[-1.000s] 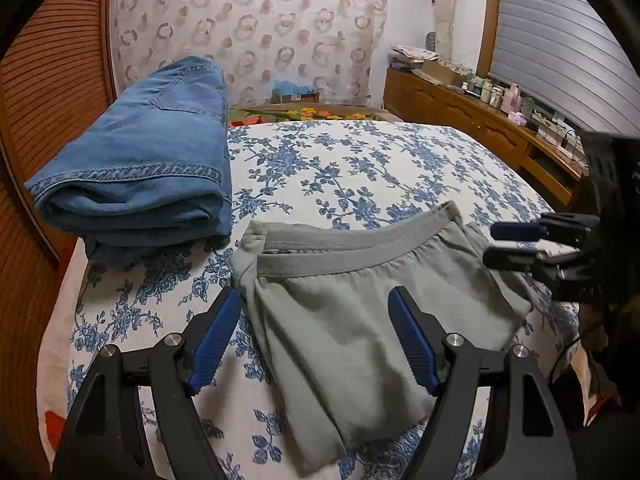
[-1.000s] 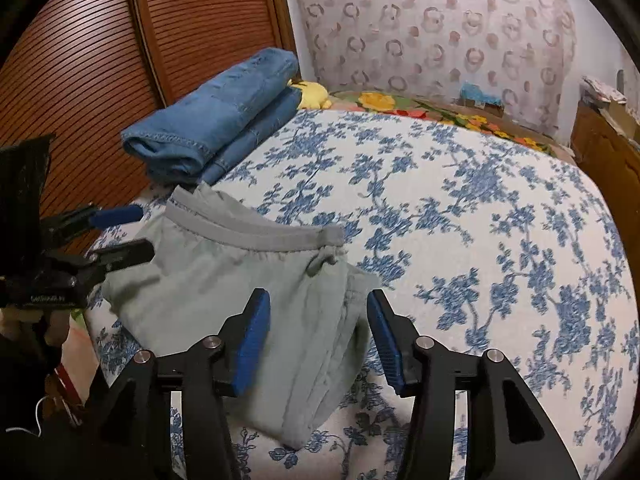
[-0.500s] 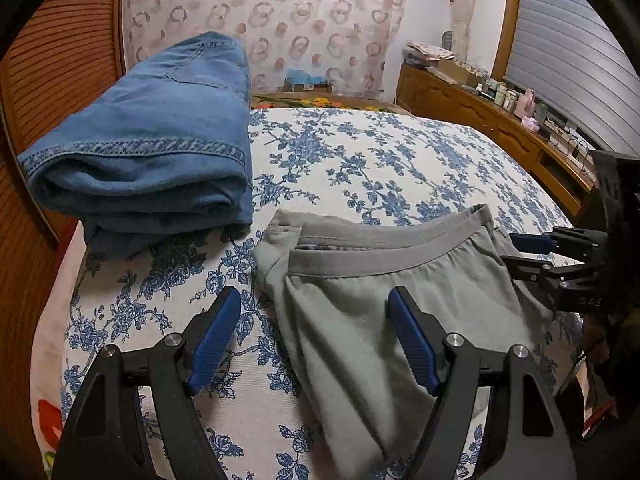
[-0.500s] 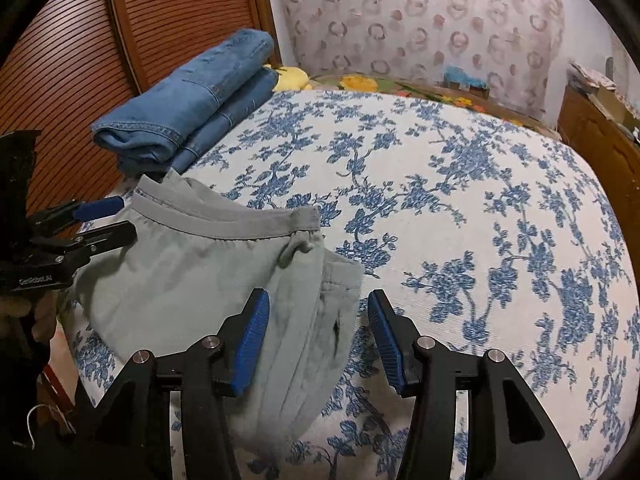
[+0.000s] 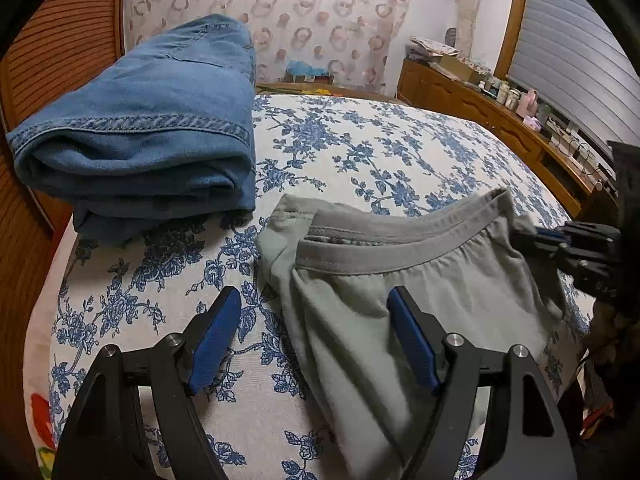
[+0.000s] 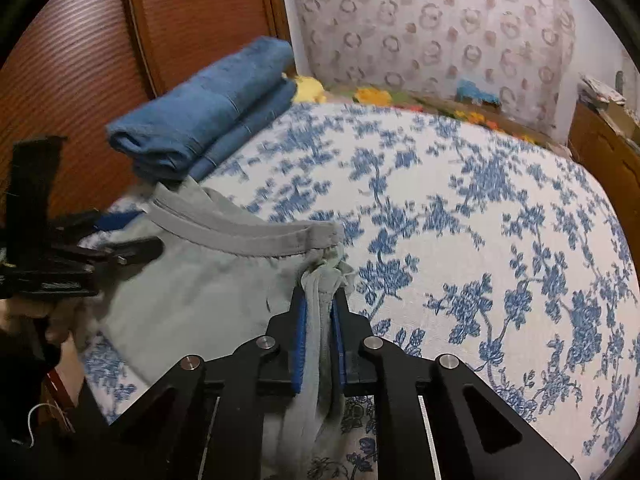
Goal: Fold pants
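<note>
**Grey pants gripped at one side, near bed edge**

Grey pants (image 5: 404, 300) lie folded at the near edge of the bed (image 6: 480, 208), waistband uppermost. Right gripper (image 6: 319, 312): jaws closing, fabric bunched and pinched between them. Left gripper (image 5: 314, 336): jaws wide apart, gripping nothing. Folded jeans (image 5: 140, 128) occupy the far-left corner.

Grey pants (image 5: 420, 280) partly folded on a blue-flowered bedspread (image 5: 360, 152), elastic waistband facing folded jeans (image 5: 140, 128), one edge bunched and lifted.
</note>
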The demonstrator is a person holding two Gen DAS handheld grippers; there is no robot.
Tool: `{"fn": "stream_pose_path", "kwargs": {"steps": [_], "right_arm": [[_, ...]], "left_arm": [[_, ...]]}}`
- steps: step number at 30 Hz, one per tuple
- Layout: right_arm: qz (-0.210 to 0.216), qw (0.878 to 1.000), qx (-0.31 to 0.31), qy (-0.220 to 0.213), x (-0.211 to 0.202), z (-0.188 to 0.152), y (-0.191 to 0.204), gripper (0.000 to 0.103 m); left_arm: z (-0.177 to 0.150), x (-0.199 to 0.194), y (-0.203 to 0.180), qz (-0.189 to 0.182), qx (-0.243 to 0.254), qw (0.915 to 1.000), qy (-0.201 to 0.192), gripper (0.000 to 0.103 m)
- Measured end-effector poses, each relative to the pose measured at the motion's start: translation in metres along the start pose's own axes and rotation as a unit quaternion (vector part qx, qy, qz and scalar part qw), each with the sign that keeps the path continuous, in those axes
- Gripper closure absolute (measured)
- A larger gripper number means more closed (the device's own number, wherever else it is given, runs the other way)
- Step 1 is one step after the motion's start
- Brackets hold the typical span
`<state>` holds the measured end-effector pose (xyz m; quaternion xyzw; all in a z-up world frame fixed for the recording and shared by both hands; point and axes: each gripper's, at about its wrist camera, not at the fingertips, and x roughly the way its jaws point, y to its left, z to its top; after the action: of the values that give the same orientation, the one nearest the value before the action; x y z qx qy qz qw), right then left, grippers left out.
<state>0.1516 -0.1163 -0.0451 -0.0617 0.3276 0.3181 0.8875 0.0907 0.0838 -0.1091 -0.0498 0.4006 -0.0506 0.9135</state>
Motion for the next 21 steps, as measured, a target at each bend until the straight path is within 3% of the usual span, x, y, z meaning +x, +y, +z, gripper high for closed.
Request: {"fn": "stream_pose_path", "kwargs": {"steps": [7,19,21], "right_arm": [[0.001,1.0,-0.025,-0.012,-0.011,-0.009,0.007,0.092],[-0.016,1.0,-0.017,0.011,-0.001,-0.006,0.005,0.092],[-0.014,1.0,-0.01,0.015,0.003,-0.005,0.002,0.092]], "left_arm": [[0.005,0.0,0.01,-0.029,-0.02,0.9994,0.001,0.046],[0.015,0.014,0.008,-0.018,-0.022,0.9995,0.015,0.047],[0.015,0.015,0.008,-0.021,-0.02,0.9995,0.015,0.056]]}}
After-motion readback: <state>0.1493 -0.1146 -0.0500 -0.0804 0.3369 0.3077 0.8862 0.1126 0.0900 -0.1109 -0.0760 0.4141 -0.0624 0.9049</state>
